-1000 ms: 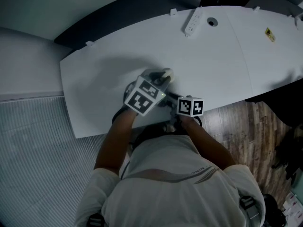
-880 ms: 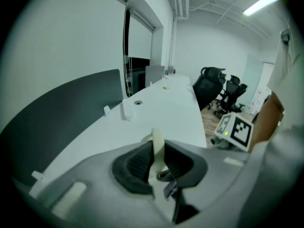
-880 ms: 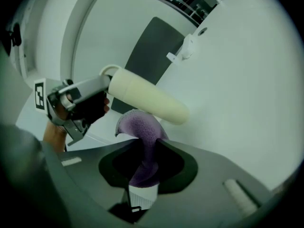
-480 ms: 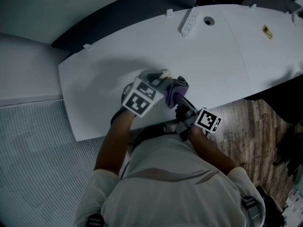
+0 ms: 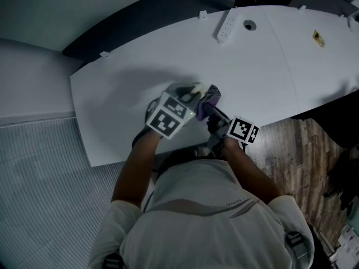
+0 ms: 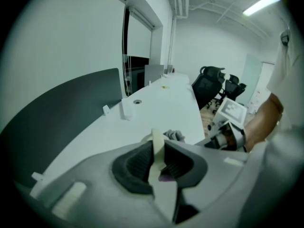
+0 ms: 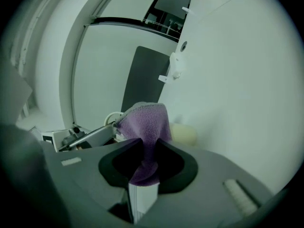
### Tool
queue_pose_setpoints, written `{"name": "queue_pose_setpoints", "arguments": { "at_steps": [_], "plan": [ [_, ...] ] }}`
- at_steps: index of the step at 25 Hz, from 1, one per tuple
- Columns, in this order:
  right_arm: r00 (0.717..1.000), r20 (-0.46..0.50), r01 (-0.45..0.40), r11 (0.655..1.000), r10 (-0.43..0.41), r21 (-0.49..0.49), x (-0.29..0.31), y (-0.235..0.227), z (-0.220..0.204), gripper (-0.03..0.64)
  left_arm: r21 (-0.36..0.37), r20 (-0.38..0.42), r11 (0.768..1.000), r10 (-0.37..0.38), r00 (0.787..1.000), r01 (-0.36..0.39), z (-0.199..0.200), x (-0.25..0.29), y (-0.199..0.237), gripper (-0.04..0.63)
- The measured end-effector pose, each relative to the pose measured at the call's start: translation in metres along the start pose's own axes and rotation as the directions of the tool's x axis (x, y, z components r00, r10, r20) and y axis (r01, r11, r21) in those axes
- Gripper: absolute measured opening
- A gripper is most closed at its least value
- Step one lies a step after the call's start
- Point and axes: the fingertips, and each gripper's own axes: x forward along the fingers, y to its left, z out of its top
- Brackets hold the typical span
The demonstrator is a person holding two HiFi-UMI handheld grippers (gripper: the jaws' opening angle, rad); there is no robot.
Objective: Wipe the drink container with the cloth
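Left gripper point(image 6: 159, 165) is clamped on a thin cream edge of the container point(image 6: 156, 144), either wall or handle, can't tell which. That edge sits right between its jaws, over the worktop point(image 5: 252, 66); resting or lifted unclear. Right gripper point(image 7: 142, 161) pinches the purple cloth point(image 7: 145, 120), which bunches out ahead of its tips, with the container just beyond to the right. Container is likely light, stiff and smooth and may twist in this thin-edge hold, so wipe gently. Cloth is soft, limp and grippy; hold it by a bunched fold
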Motion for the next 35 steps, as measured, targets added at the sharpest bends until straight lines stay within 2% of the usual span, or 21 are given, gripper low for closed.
{"name": "queue_pose_setpoints", "arguments": {
  "at_steps": [5, 10, 15, 18, 21, 23, 25, 27, 29, 33, 35],
  "plan": [
    [0.995, -0.024, 0.093, 0.996, -0.093, -0.011, 0.011, -0.035, -0.006, 0.089, 0.002, 0.001, 1.000, -0.003, 1.000, 0.003, -0.002, 0.002, 0.001, 0.066],
    [0.976, -0.042, 0.215, 0.976, -0.215, -0.020, 0.020, -0.077, -0.010, 0.089, 0.001, 0.001, 1.000, -0.004, 1.000, 0.004, -0.001, 0.001, -0.001, 0.066],
    [0.968, -0.072, 0.233, 0.969, -0.239, -0.079, 0.023, -0.086, -0.009, 0.089, -0.001, 0.003, 1.000, -0.002, 1.000, 0.002, -0.001, 0.001, -0.001, 0.066],
    [0.966, -0.117, 0.217, 0.968, -0.231, -0.125, 0.018, -0.081, -0.005, 0.089, -0.007, 0.005, 1.000, -0.001, 1.000, 0.001, -0.001, 0.001, -0.001, 0.066],
    [0.969, -0.122, 0.179, 0.954, -0.213, -0.241, 0.007, -0.063, 0.014, 0.089, -0.009, 0.005, 1.000, -0.002, 1.000, 0.002, 0.000, 0.001, -0.001, 0.066],
    [0.975, -0.102, 0.150, 0.920, -0.199, -0.361, 0.000, -0.044, 0.034, 0.089, -0.011, 0.006, 1.000, -0.001, 1.000, 0.001, 0.001, 0.001, 0.000, 0.065],
    [0.981, -0.072, 0.125, 0.869, -0.181, -0.478, -0.005, -0.022, 0.054, 0.089, -0.014, 0.007, 1.000, 0.000, 1.000, 0.000, 0.001, 0.001, 0.000, 0.064],
    [0.988, -0.037, 0.102, 0.825, -0.147, -0.556, -0.006, 0.000, 0.072, 0.089, -0.016, 0.007, 1.000, -0.001, 1.000, 0.001, 0.001, 0.001, 0.001, 0.064],
    [0.996, -0.004, 0.068, 0.807, -0.087, -0.587, -0.004, 0.023, 0.087, 0.089, -0.017, 0.006, 1.000, 0.000, 1.000, 0.001, 0.000, 0.002, 0.001, 0.066],
    [0.999, 0.016, -0.021, 0.800, 0.039, -0.599, 0.004, 0.063, 0.098, 0.089, -0.017, 0.008, 1.000, 0.005, 1.000, -0.005, 0.001, 0.000, -0.001, 0.064],
    [0.999, -0.027, -0.050, 0.765, 0.043, -0.642, 0.013, 0.067, 0.092, 0.089, -0.017, 0.006, 1.000, 0.007, 1.000, -0.007, 0.000, 0.000, -0.002, 0.064]
  ]
}}
